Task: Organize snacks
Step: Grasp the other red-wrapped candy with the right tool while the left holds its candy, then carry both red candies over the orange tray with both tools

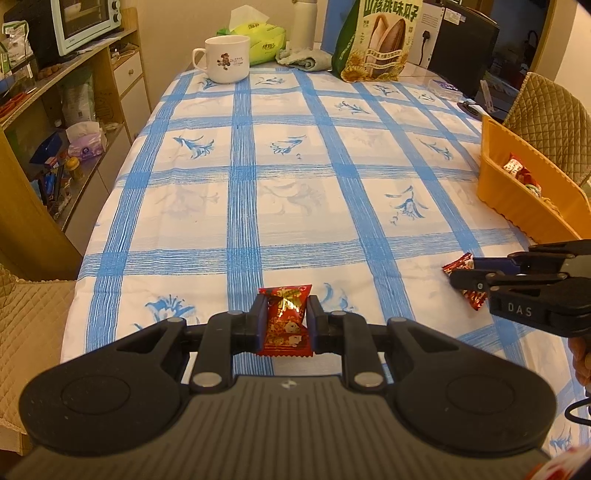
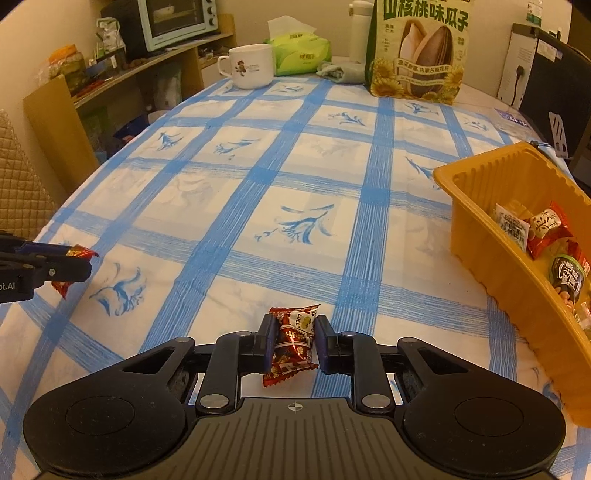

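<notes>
Blue-checked cloth (image 1: 280,192) covers the counter, with a white mug (image 1: 226,58), a green tissue pack (image 1: 264,42), a white bottle (image 1: 306,23) and a tall sunflower-seed bag (image 1: 376,40) standing along its far edge. Wooden shelves (image 1: 74,92) at the left carry a toaster oven (image 1: 86,22). An orange tray (image 2: 480,229) sits at the counter's right side, holding several wrapped snacks (image 2: 546,229) at its near end. Close to the near edge, the left gripper (image 1: 285,323) has its fingers pressed against a red candy packet (image 1: 286,321). Beside it, the right gripper (image 2: 293,343) has its fingers clamped on another red wrapped candy (image 2: 291,345).
</notes>
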`<state>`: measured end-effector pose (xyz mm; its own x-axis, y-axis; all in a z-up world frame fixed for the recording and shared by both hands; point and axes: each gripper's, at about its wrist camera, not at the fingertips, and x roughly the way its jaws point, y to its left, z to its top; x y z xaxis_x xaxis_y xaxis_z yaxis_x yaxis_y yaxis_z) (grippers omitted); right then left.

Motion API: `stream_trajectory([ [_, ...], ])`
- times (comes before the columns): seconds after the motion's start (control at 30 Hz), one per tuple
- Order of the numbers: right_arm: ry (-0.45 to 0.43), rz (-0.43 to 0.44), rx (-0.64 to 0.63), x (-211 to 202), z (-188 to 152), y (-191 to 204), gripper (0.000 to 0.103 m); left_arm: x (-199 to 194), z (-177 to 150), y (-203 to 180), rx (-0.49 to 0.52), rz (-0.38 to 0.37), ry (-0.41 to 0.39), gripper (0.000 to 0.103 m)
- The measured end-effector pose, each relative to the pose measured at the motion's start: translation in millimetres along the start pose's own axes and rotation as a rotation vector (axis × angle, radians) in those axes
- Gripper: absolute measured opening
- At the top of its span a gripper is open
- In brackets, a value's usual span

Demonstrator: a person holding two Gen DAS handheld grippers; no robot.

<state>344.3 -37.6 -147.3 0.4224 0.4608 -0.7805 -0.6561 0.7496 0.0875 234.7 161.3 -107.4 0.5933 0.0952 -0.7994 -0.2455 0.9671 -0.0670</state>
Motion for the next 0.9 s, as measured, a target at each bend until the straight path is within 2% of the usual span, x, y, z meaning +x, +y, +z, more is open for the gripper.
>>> stream_trajectory([
  [0.37,-0.044,0.045,0.026,-40,-4,16,0.023,-30,-7,-8,0.020,-0.050,-0.042,0.019],
  [0.67,-0.083,0.075,0.097,-89,-15,23,0.023,-64,-11,-19,0.054,-0.137,-0.081,0.019],
  [0.9,-0.107,0.057,0.152,-126,-32,25,0.023,-85,-15,-35,0.111,-0.216,-0.105,0.019],
])
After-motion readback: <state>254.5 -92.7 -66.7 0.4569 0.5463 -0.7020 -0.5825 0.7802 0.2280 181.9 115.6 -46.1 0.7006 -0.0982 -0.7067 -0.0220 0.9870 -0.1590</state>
